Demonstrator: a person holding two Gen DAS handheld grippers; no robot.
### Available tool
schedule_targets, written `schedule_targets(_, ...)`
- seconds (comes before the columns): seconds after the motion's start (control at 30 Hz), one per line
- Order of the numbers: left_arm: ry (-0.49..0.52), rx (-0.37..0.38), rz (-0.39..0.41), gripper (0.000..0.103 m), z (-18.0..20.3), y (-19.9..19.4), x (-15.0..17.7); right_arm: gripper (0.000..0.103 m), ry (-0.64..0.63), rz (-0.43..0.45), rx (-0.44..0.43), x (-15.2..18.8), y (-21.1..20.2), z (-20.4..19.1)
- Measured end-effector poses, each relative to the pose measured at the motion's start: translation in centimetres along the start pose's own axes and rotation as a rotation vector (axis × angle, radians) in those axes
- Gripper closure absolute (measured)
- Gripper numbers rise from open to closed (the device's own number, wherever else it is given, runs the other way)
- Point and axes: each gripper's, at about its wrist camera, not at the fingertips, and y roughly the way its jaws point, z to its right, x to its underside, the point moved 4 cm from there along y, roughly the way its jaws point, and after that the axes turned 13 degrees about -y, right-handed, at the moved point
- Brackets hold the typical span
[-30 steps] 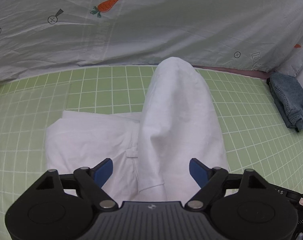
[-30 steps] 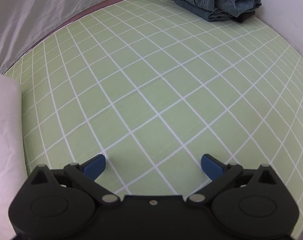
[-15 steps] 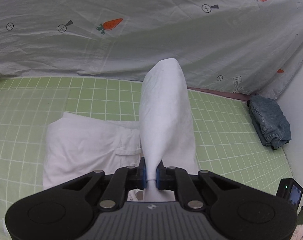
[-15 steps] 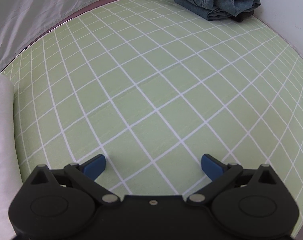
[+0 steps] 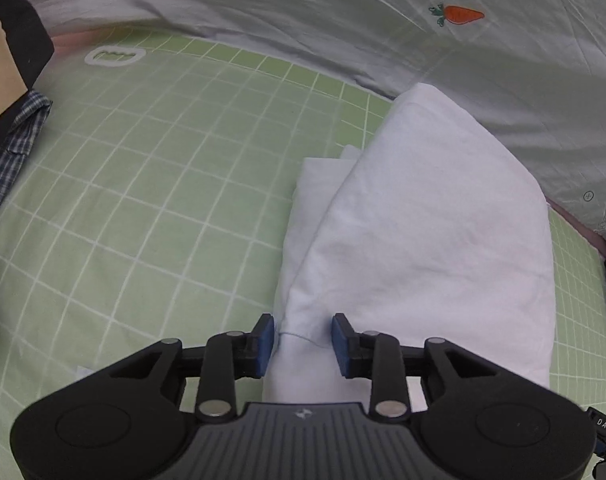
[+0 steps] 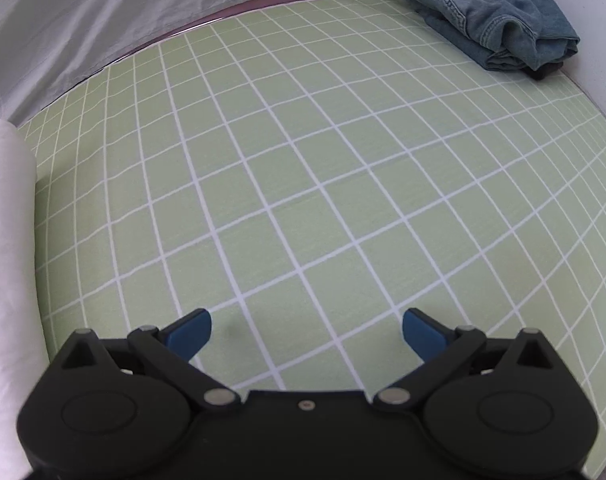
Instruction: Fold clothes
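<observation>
The left tongs [image 5: 302, 338] have a bunched end of the one white garment [image 5: 423, 240] between their two blue pads [image 5: 265, 340]; the jaws are opening, and a small gap shows between the cloth and the right-hand pad, so the grip looks released. From there the white garment runs away toward the far right as a raised fold lying over a flatter layer of itself, all on the green grid-patterned mat [image 5: 143, 200]. The right tongs [image 6: 306, 330] stand wide apart over bare mat, nothing between their pads, with the edge of the white garment at the left border of that view. Farther out, one folded pair of blue jeans [image 6: 499, 16] lies at the mat's far right corner, well apart from the garment. One grey sheet [image 5: 303, 12] printed with a carrot [image 5: 459, 14] covers the far side. One plaid cloth [image 5: 11, 152] lies at the left edge.
</observation>
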Motion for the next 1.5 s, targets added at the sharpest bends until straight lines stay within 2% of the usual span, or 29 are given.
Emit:
schedule_targets(0.1, 0.049, -0.031, -0.021, 0.024, -0.6, 0.6, -0.4, 0.000, -0.050, 0.036, -0.033, -0.8, -1.2, -1.6)
schedule_targets(0.13, 0.076, -0.045, -0.019, 0.019, -0.8, 0.8, -0.5, 0.000, -0.054, 0.050, -0.056, -1.2, -1.6, -2.1)
schedule_targets(0.2, 0.097, -0.004, -0.036, 0.020, -0.9, 0.9, -0.7, 0.000, -0.053, 0.084, -0.123, -2.0, -2.5, -3.5)
schedule_targets(0.37, 0.063, 0.135, -0.121, 0.020, -1.3, 2.2, -1.2, 0.000, -0.052, 0.181, -0.375, -4.4, -4.4, -8.1)
schedule_targets(0.43, 0.052, 0.191, -0.145, 0.020, -1.2, 2.8, -1.4, 0.000, -0.078, 0.183, -0.462, -5.1, -4.3, -10.3)
schedule_targets(0.5, 0.040, 0.246, -0.165, 0.020, -1.1, 3.4, -1.5, 0.000, -0.067, 0.150, -0.545, -5.4, -3.6, -12.1)
schedule_targets(0.57, -0.022, 0.293, -0.212, 0.022, -1.0, 4.4, -1.3, 0.000, -0.067, 0.094, -0.600, -5.5, -2.3, -13.6)
schedule_targets(0.6, -0.048, 0.314, -0.226, 0.024, -0.9, 4.7, -1.2, 0.000, -0.078, 0.060, -0.588, -5.5, -1.6, -14.3)
schedule_targets(0.67, -0.054, 0.330, -0.221, 0.039, -0.7, 4.9, -1.0, 0.004, -0.107, 0.013, -0.579, -5.1, -0.3, -15.4)
schedule_targets(0.73, -0.028, 0.332, -0.200, 0.051, -0.3, 4.2, -0.6, 0.021, -0.066, -0.006, -0.618, -5.0, 0.1, -15.8)
schedule_targets(0.77, -0.015, 0.332, -0.189, 0.058, 0.0, 3.7, -0.5, 0.025, -0.039, -0.014, -0.640, -4.9, 0.2, -15.9)
schedule_targets(0.83, 0.004, 0.337, -0.164, 0.064, 0.5, 2.7, -0.1, 0.048, -0.067, 0.008, -0.645, -4.9, -0.9, -16.1)
schedule_targets(0.87, -0.008, 0.354, -0.158, 0.069, 0.6, 2.1, 0.0, 0.054, -0.087, 0.027, -0.638, -4.8, -1.5, -16.3)
schedule_targets(0.9, -0.021, 0.370, -0.152, 0.071, 0.7, 1.6, 0.1, 0.067, -0.093, 0.043, -0.640, -4.7, -2.2, -16.3)
schedule_targets(0.93, -0.033, 0.387, -0.147, 0.073, 0.9, 1.0, 0.2, 0.072, -0.087, 0.060, -0.644, -4.7, -2.9, -16.1)
schedule_targets(1.03, -0.001, 0.398, -0.139, 0.075, 1.8, -0.8, 1.1, 0.077, -0.046, 0.090, -0.666, -4.2, -4.9, -14.8)
schedule_targets(1.2, 0.101, 0.426, -0.122, 0.076, 4.6, -4.1, 3.6, 0.078, 0.023, 0.145, -0.647, -2.6, -8.4, -11.7)
schedule_targets(1.5, 0.264, 0.525, -0.153, 0.076, 12.1, -5.7, 9.2, 0.078, 0.346, 0.225, -0.635, 1.7, -11.6, -0.3)
